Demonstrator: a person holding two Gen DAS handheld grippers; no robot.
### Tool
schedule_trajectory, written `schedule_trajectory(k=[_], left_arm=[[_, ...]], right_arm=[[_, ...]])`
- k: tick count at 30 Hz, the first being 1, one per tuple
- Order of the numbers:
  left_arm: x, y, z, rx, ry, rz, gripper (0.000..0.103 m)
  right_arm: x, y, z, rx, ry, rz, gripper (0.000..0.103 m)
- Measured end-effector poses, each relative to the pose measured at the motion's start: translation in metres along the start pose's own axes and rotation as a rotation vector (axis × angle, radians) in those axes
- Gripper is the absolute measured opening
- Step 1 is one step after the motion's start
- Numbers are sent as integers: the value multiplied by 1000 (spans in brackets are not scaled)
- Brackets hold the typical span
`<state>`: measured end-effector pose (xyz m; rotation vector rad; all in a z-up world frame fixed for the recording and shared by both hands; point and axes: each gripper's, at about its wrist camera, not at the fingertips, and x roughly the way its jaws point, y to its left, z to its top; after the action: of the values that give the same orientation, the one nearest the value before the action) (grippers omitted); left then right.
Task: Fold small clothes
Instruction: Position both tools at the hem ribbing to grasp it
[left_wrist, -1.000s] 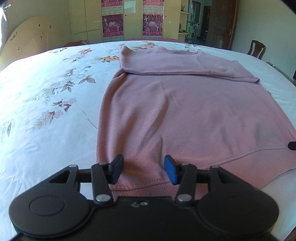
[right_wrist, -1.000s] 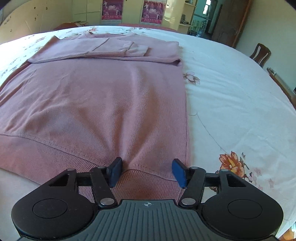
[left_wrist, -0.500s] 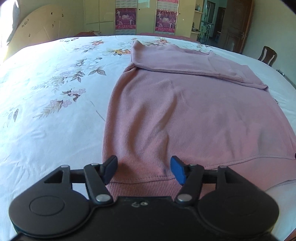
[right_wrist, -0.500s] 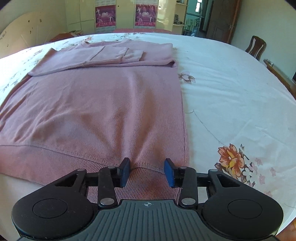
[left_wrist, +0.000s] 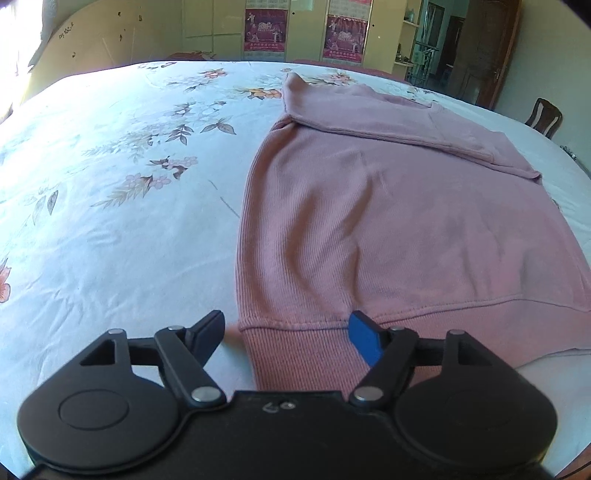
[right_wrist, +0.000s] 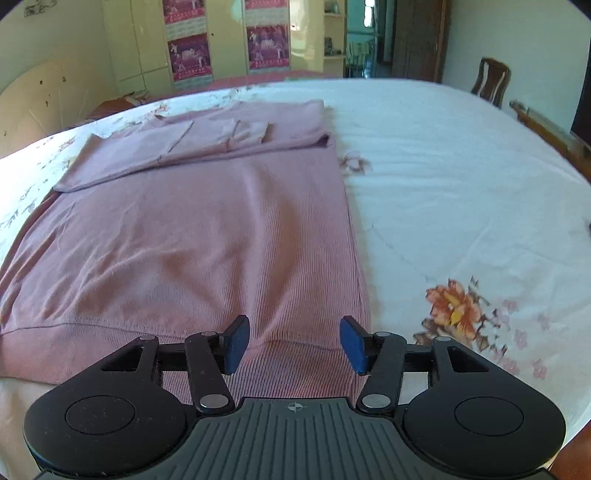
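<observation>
The pink sweater (left_wrist: 388, 221) lies flat on the bed (left_wrist: 110, 221), sleeves folded across. Both the left tool (left_wrist: 286, 334) and right tool (right_wrist: 293, 343) gape, released, over hem corners; shallow bites could catch one layer, skewing the fold.

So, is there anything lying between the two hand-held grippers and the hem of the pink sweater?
Nothing visible. The left hand-held gripper is open around the hem's left corner and the right hand-held gripper is open over its right corner. Only the pink sweater itself and the floral bedsheet lie there.
</observation>
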<state>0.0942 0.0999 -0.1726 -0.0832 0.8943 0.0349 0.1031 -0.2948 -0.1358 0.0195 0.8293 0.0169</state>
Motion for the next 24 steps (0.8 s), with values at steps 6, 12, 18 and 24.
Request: schedule_trajectory(k=[6,12,18,24], left_arm=[[-16,-23,14,22,-100,-63,57],[10,-45,12,104,-71,-102,58],[19,-25,-4,105,-58,-76,61],[11,-19,-8,101,-56,-64,60]], right_arm=[[5,46,1,-96,-8,124,37],[22,70,1,-109,5,178,31],[28,24,-20,-87,46,56,32],[11,-9,-29,-78,72,-33,32]])
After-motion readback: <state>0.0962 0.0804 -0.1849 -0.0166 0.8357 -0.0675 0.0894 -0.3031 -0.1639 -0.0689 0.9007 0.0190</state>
